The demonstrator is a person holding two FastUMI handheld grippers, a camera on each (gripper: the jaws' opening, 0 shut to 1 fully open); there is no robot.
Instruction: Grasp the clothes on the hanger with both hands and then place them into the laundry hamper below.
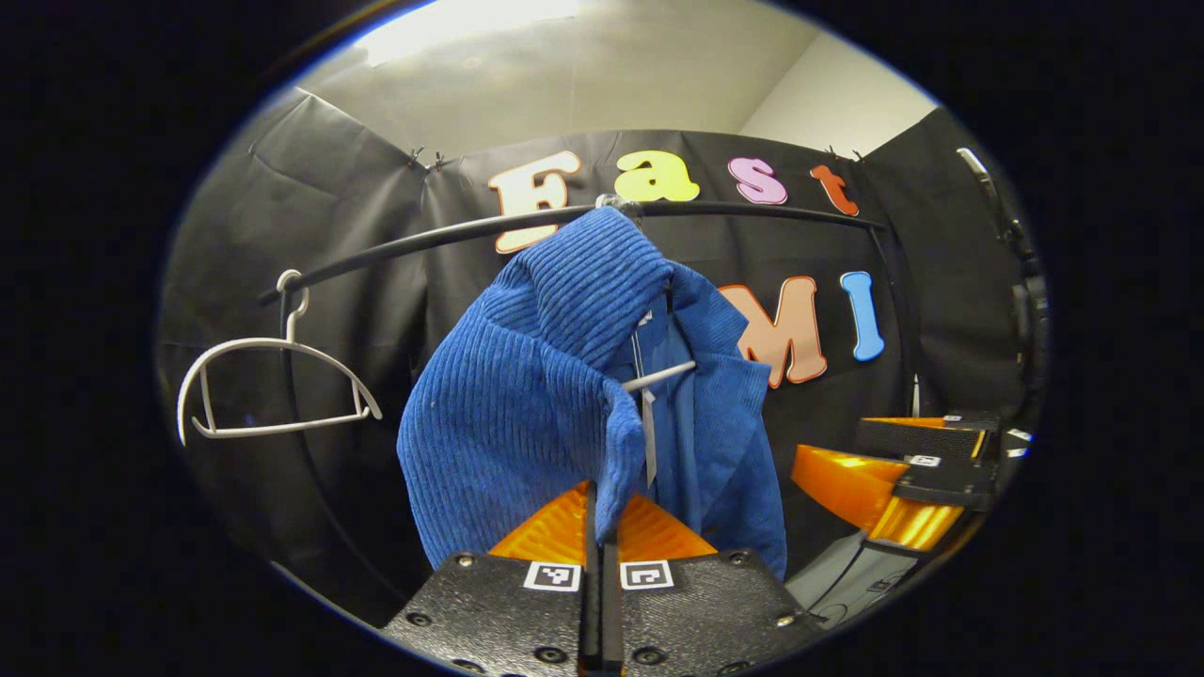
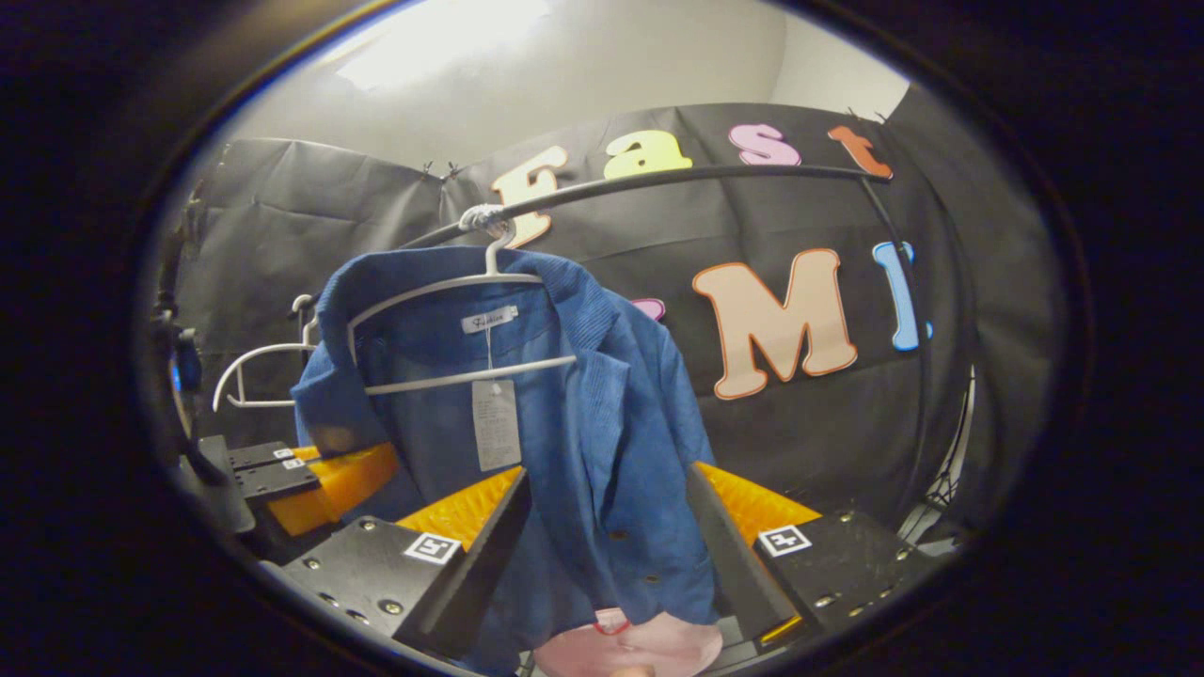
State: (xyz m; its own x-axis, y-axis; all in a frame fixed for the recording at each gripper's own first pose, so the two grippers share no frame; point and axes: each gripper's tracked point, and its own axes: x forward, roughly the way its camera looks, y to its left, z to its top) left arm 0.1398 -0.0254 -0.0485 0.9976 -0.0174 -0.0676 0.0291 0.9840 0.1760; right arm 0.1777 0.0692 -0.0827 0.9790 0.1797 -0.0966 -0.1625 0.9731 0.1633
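The left gripper [image 1: 602, 527] is clenched on a fold of the blue jacket [image 1: 536, 395]; the right gripper [image 2: 607, 527] is spread, its jaws either side of the jacket's front, seemingly not touching. The jacket hangs on a white hanger [image 2: 451, 287] from the black rail [image 2: 677, 179], with an empty hanger [image 1: 273, 385] farther along the rail.

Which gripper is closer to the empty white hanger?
Left. The empty white hanger hangs off to the left gripper's side, while that gripper pinches the blue jacket. The right gripper, jaws open around the jacket, sits on the jacket's far side.
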